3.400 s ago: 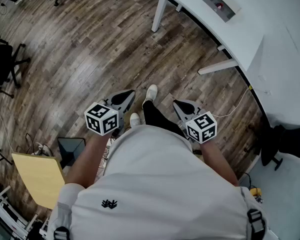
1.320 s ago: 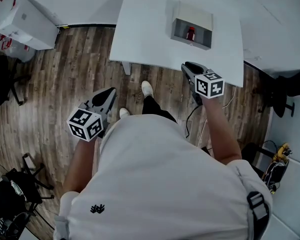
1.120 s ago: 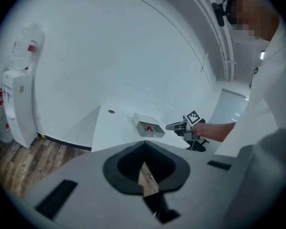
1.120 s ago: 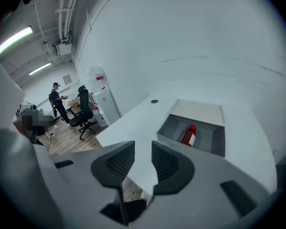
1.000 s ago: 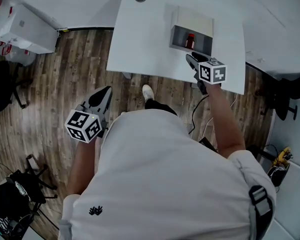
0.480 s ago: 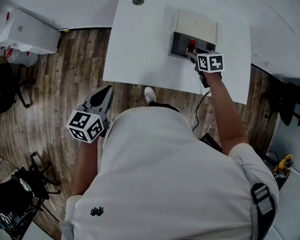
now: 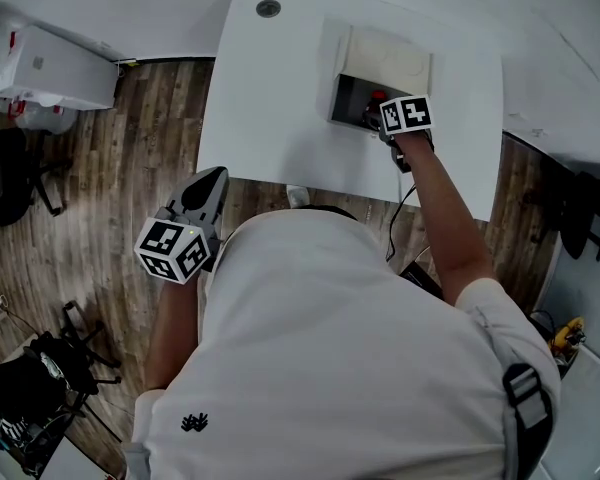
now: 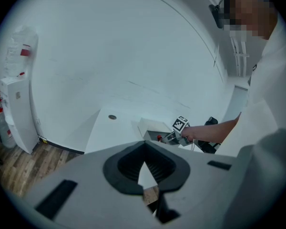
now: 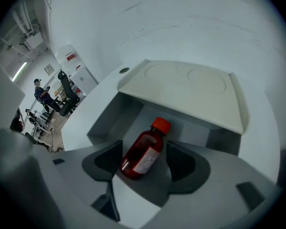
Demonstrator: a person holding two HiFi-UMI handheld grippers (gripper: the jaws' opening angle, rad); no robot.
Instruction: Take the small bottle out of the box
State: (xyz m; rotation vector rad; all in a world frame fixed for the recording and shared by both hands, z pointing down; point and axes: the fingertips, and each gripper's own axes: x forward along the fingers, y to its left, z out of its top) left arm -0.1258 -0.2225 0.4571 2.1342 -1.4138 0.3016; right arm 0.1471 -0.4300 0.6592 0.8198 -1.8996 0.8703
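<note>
A small dark-red bottle (image 9: 142,152) with an orange-red cap (image 7: 377,96) stands inside a grey box (image 9: 109,116) whose cream lid (image 7: 385,53) is folded back. The box sits on the white table (image 7: 280,98). My right gripper (image 9: 144,157) reaches down into the box; its jaws have just been opening and now stand wide on either side of the bottle, pads off it. In the head view the right gripper's (image 7: 378,116) marker cube hides most of the bottle. My left gripper (image 7: 212,176) hangs low over the wooden floor, shut and empty, far from the box (image 8: 155,130).
A round cable hole (image 7: 268,8) lies in the table's far left part. A white cabinet (image 7: 50,68) stands at the left wall, a black chair (image 7: 590,208) at the right. A cable (image 7: 395,228) hangs below the table's front edge.
The right gripper has moved forward and down from the table's front edge into the box, around the bottle. The left gripper has stayed low at my side.
</note>
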